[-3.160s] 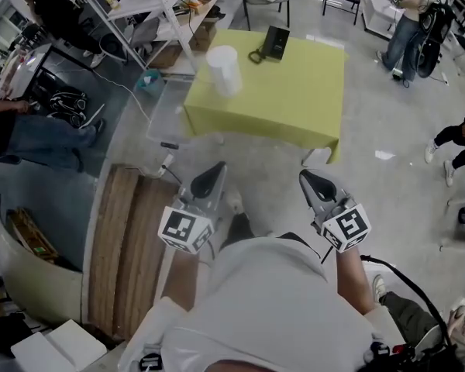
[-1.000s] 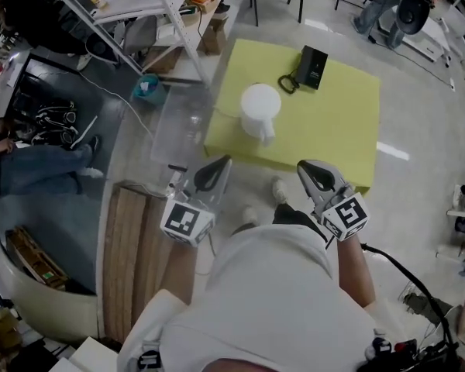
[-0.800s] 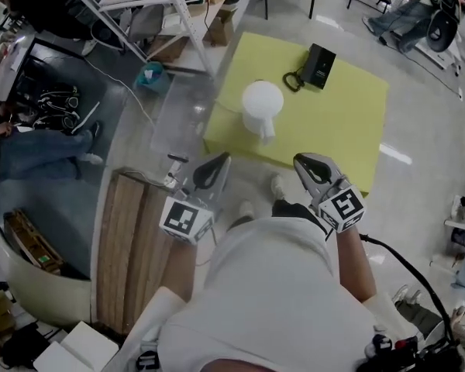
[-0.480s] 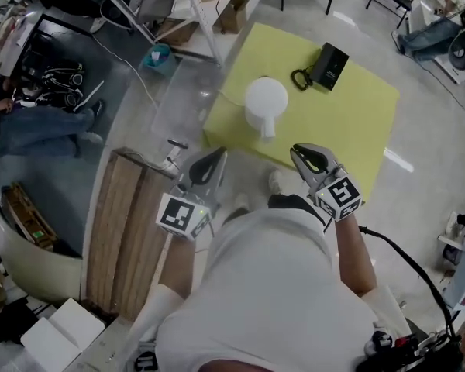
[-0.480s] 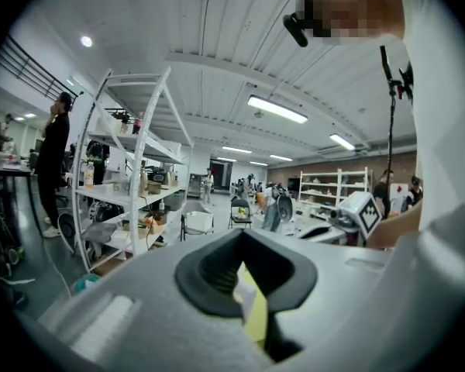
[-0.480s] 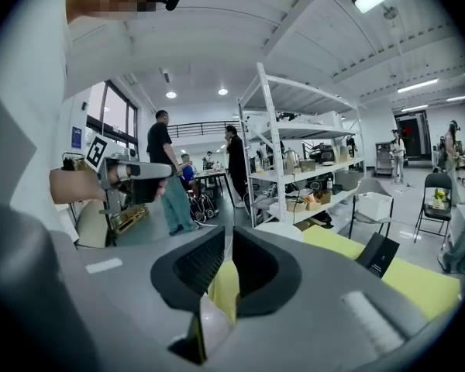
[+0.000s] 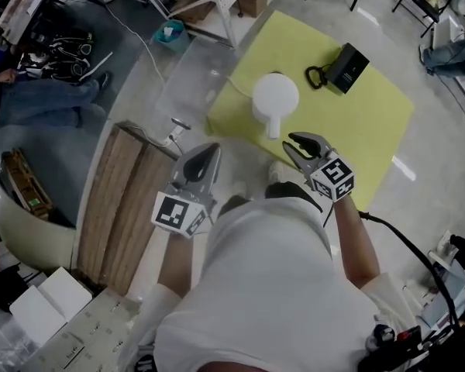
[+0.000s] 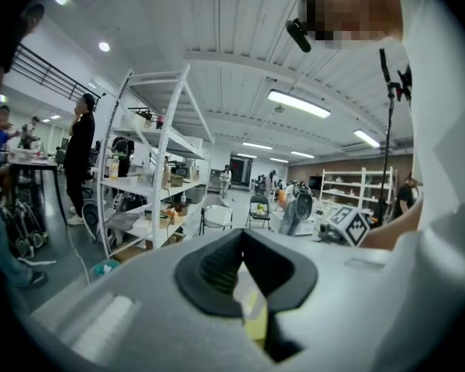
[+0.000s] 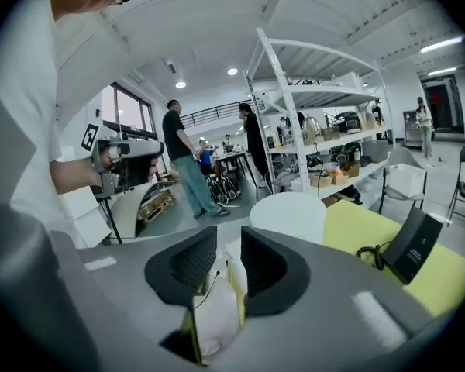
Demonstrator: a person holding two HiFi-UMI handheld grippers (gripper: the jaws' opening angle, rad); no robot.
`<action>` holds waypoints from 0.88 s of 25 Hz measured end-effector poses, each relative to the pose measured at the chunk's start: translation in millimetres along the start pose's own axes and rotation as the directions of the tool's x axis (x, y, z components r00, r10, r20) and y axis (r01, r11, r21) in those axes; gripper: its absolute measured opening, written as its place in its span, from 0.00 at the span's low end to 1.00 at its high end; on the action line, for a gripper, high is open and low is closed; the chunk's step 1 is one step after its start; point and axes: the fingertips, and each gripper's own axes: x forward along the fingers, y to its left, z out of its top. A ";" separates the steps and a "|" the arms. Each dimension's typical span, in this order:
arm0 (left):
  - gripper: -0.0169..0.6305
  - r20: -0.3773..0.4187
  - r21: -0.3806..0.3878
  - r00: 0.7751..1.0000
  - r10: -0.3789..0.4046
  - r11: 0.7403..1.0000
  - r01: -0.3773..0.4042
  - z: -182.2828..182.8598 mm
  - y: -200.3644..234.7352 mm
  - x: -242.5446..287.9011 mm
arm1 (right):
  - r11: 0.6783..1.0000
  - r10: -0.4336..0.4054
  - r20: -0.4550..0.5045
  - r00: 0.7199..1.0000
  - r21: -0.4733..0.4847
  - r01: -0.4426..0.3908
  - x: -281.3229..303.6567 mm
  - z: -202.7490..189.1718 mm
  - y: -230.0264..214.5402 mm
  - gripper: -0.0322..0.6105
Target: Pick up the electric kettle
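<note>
The left hand-held gripper (image 7: 209, 150) hangs closed and empty, while the right hand-held gripper (image 7: 288, 143), its jaws just opening with nothing between them, is just short of the electric kettle (image 7: 275, 95) near the surface's (image 7: 372, 122) front edge, where a skewed approach might knock its handle (image 7: 273, 124) and tip it.

Matt white plastic kettle (image 7: 275, 95) on smooth yellow tablecloth (image 7: 372, 130)

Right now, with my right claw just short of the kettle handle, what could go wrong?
1. The kettle sits near the table edge; the right claw, whose jaws have just been opening with nothing between them, could knock it off.
2. A cord seems to trail from it off the table; lifting may snag it.
3. The handle is slim; an off-centre grip might let the kettle swing.
</note>
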 end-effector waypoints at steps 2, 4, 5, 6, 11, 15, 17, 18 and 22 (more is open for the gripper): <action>0.03 0.000 -0.020 1.000 0.031 0.999 -0.030 -4.1 7.4 -1.7 | 1.000 0.026 -0.026 0.999 0.012 -0.025 9.9 -9.1 -5.3 0.22; 0.03 -0.006 -0.031 0.998 0.060 0.998 -0.060 -7.3 12.9 -4.5 | 0.999 0.048 -0.049 0.998 0.020 -0.047 17.9 -17.5 -9.4 0.24; 0.03 -0.010 -0.034 0.997 0.073 0.997 -0.074 -8.8 15.1 -5.9 | 0.998 0.057 -0.062 0.996 0.022 -0.056 21.7 -21.4 -11.1 0.26; 0.03 -0.016 -0.036 0.996 0.085 0.996 -0.086 -10.4 17.0 -7.3 | 0.998 0.065 -0.074 0.995 0.023 -0.064 25.6 -25.4 -12.7 0.28; 0.03 -0.035 -0.046 0.992 0.122 0.991 -0.124 -20.1 23.7 -9.0 | 0.995 0.100 -0.123 0.987 0.023 -0.098 43.3 -44.2 -19.5 0.33; 0.03 -0.041 -0.056 0.987 0.153 0.986 -0.155 -23.7 25.9 -10.8 | 0.990 0.141 -0.149 0.979 0.032 -0.137 54.0 -56.0 -19.7 0.34; 0.03 -0.043 -0.060 0.985 0.165 0.984 -0.167 -24.3 27.7 -10.5 | 0.988 0.153 -0.153 0.976 0.036 -0.149 58.1 -59.2 -21.9 0.35; 0.03 -0.044 -0.062 0.984 0.170 0.983 -0.173 -24.8 28.7 -10.5 | 0.987 0.159 -0.157 0.975 0.035 -0.155 59.8 -61.1 -23.0 0.36; 0.03 -0.052 -0.070 0.979 0.195 0.978 -0.199 -26.2 30.4 -13.3 | 0.981 0.193 -0.184 0.964 0.008 -0.194 66.1 -70.3 -20.2 0.36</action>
